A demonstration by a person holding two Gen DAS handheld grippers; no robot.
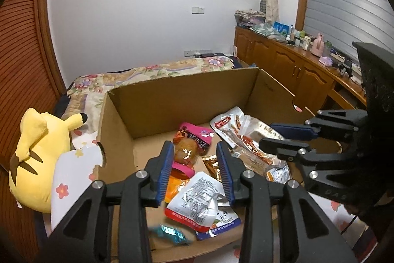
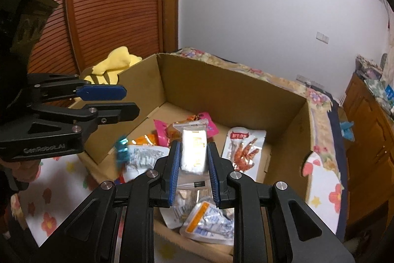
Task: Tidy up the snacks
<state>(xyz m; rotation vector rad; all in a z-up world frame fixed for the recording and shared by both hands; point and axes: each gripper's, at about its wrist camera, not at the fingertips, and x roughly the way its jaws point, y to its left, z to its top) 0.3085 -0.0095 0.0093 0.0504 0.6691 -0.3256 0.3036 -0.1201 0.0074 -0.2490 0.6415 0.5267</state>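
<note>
Bed (image 1: 152, 70): open cardboard box (image 1: 182, 100), far half bare; right hand-held gripper (image 2: 192, 159) clamping white snack packet (image 2: 194, 149); left hand-held gripper (image 1: 195, 164) parted, empty.

Left wrist view: mounted behind its own fingers, angled down, close over the cardboard box (image 1: 182, 100), facing the white wall and right-hand cabinets (image 1: 283, 61). Right wrist view: same mounting, close, angled down, facing the box's far corner and slatted wardrobe door (image 2: 110, 4). Both share the box interior, the chicken-feet packet (image 2: 243, 152), and each other's gripper.
</note>
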